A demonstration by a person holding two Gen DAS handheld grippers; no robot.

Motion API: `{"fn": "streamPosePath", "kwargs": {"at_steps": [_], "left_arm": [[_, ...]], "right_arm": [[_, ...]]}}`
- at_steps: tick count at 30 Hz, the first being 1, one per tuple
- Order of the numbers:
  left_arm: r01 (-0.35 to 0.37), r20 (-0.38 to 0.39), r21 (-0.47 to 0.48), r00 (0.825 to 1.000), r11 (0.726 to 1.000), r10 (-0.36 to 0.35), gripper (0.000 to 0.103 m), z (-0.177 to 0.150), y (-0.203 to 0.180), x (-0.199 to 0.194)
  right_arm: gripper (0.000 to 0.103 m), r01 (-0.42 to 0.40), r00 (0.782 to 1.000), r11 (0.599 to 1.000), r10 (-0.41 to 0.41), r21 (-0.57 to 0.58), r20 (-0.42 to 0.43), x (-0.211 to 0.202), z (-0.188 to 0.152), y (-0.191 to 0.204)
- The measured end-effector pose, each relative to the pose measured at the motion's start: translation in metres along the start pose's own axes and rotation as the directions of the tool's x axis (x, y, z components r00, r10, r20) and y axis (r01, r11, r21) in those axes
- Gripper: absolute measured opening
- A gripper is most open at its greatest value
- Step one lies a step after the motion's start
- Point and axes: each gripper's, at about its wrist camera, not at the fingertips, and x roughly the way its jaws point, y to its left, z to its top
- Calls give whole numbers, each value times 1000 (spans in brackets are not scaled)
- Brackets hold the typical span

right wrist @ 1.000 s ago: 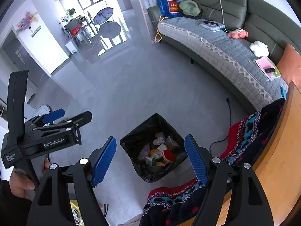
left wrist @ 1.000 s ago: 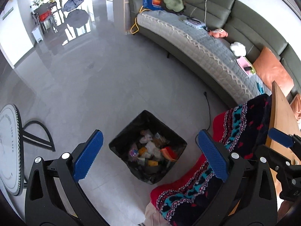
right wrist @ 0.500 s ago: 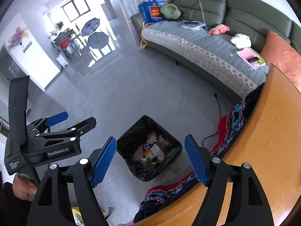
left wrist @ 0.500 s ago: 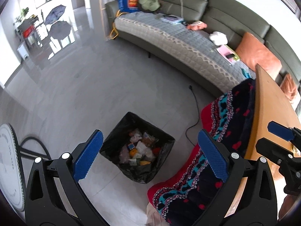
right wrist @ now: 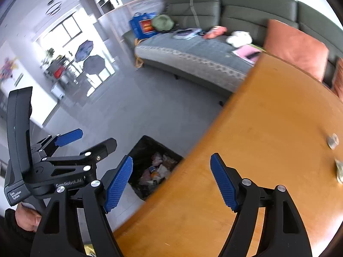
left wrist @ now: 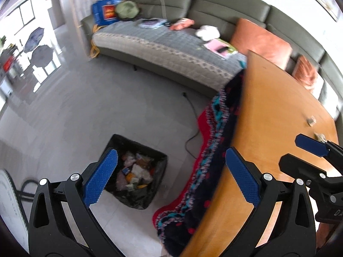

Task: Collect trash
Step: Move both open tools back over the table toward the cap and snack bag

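A black-lined bin (left wrist: 137,171) full of mixed trash stands on the grey floor beside a wooden table (left wrist: 276,115); the right wrist view shows the bin (right wrist: 154,167) partly behind the table edge (right wrist: 268,132). Small crumpled scraps lie on the tabletop at the far right (left wrist: 312,121) (right wrist: 332,141). My left gripper (left wrist: 171,177) is open and empty, spanning bin and table edge. My right gripper (right wrist: 171,181) is open and empty above the table's edge. The left gripper also shows in the right wrist view (right wrist: 68,139), held by a hand.
A patterned red, teal and dark blanket (left wrist: 216,141) hangs off the table's side next to the bin. A long green sofa (left wrist: 193,21) with a grey cover, cushions and loose items runs along the back. A black cable (left wrist: 190,115) lies on the floor.
Both views have swung right: the bin slid left in frame and the wooden table now fills the right side. Both grippers stayed open and empty.
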Motion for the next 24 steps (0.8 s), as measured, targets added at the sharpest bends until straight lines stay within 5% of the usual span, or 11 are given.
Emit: {"fn": "streamPosePath", "kwargs": {"at_steps": [17,24], "left_arm": [[150,-55,239,989,959,-141,97,-1,-194,26],[174,-91,288,984,942,-153,97,-6,-250,41]], "right_arm": [[76,154,986,954,-167,257,29,-73,-54,-190],[76,200,976,890,-216,411,-9,-82,-80,-268]]}}
